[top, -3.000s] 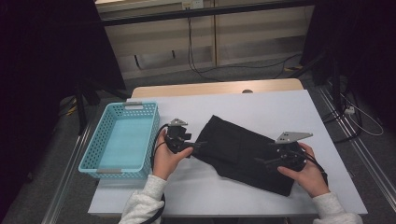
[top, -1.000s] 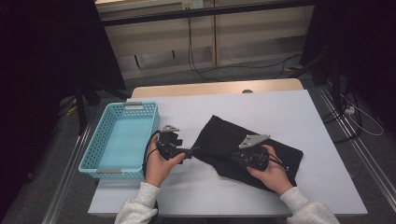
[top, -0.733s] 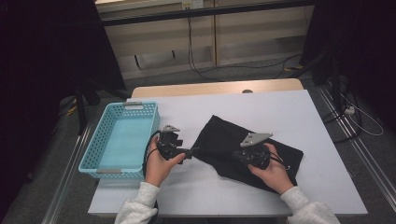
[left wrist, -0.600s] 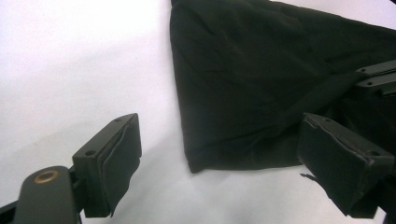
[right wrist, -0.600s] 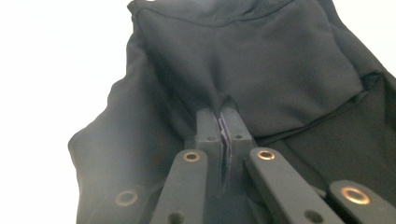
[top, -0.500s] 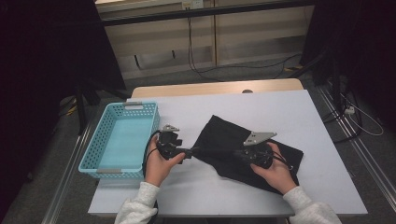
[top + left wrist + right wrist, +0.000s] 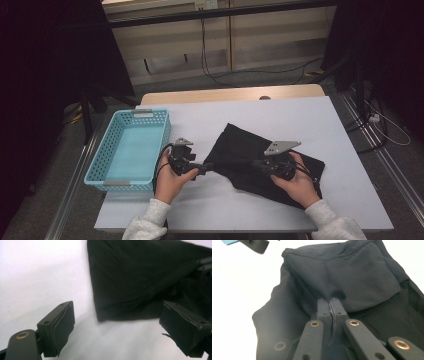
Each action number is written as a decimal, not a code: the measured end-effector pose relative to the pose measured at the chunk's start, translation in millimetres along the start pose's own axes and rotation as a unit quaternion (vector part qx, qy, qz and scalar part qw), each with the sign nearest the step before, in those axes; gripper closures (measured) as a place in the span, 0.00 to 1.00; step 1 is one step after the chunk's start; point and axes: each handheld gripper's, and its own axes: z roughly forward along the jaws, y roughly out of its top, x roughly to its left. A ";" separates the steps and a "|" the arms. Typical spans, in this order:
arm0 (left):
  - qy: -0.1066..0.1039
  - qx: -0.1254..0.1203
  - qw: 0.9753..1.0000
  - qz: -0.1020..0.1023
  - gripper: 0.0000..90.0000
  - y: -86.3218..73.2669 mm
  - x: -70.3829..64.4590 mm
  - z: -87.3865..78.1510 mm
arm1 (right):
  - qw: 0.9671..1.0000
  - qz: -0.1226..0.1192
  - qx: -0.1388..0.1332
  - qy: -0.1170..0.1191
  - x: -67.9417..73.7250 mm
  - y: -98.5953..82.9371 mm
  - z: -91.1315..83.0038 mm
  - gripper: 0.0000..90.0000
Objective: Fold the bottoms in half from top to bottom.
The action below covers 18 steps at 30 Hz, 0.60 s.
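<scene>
White table (image 7: pixel 280 112) fills the middle of the high view, with dark floor and loose cables around it and pale cabinet fronts behind. On its left edge sits a light blue basket (image 7: pixel 107 162) with perforated walls, long side running away from the person. A black cloth (image 7: pixel 240 150) lies crumpled on the table right of centre, well apart from the basket, one corner pointing toward the left hand. The person's forearms in light sleeves come in from the bottom.

The right gripper (image 7: pixel 331 305) rests on the middle of the cloth, its jaws pressed together with a ridge of the black fabric pinched between them; the cloth gathers into a small peak just ahead of the tips. The left gripper (image 7: pixel 117 326) sits on the bare table between basket and cloth, jaws spread wide, with the cloth's near corner lying in front of the gap. Its right jaw seems to overlap the fabric's edge, though dark on dark makes that hard to judge.
</scene>
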 end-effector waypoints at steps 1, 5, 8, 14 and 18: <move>0.000 0.000 1.000 -0.001 0.15 -0.5 0.0 -0.3 | 1.000 -0.002 0.000 -0.001 0.3 0.0 -0.1 0.99; -0.001 -0.005 1.000 0.000 0.15 -1.5 0.5 -2.7 | 1.000 -0.002 0.002 -0.002 0.2 0.3 -0.3 0.99; 0.001 -0.006 1.000 0.000 0.15 -3.2 1.5 -6.0 | 1.000 -0.002 -0.002 -0.004 -0.5 1.7 -1.4 0.99; 0.002 -0.013 1.000 -0.004 0.15 -5.6 3.1 -11.4 | 1.000 -0.008 -0.001 -0.003 -0.2 2.4 -4.0 0.99; 0.011 -0.014 1.000 -0.009 0.14 -6.4 4.5 -10.9 | 1.000 -0.005 -0.005 -0.008 -0.8 2.9 -6.9 0.99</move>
